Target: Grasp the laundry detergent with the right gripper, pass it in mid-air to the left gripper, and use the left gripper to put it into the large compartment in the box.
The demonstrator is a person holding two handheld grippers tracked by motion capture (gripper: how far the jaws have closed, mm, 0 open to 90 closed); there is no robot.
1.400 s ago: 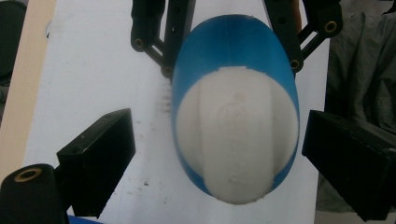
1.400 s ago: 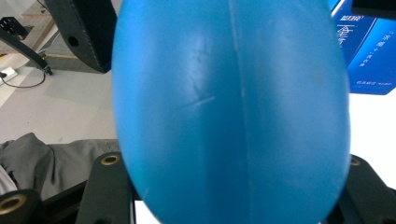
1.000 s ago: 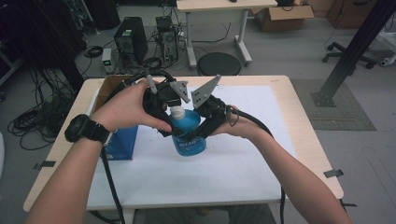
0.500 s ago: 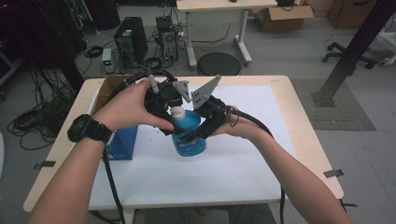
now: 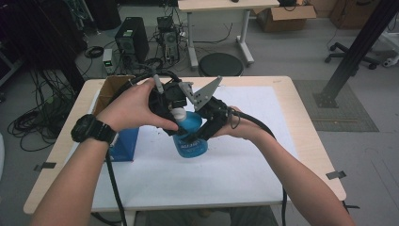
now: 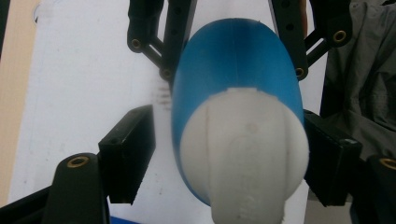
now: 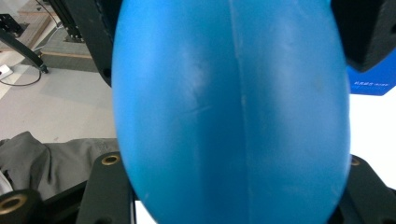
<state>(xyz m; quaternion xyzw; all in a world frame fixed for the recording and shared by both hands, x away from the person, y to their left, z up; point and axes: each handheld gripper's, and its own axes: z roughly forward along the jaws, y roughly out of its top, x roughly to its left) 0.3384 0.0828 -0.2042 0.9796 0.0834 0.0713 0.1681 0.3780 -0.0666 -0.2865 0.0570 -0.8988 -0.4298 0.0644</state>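
Your right gripper (image 5: 200,134) squeezes the blue bottle (image 5: 190,136) tight. Your left gripper (image 6: 229,154) has been closing around its white cap (image 6: 245,149), not gripping yet.

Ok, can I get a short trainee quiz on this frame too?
1. Which gripper clamps the blue bottle by its body?
2. True or false: the white cap is already off the bottle.
3. What stands on the table by the person's left wrist? A) blue box B) red mug C) laptop

Key:
1. The right gripper.
2. False. The cap is on, between the jaws of the left gripper, which have just been closing; one pad is not yet touching.
3. A
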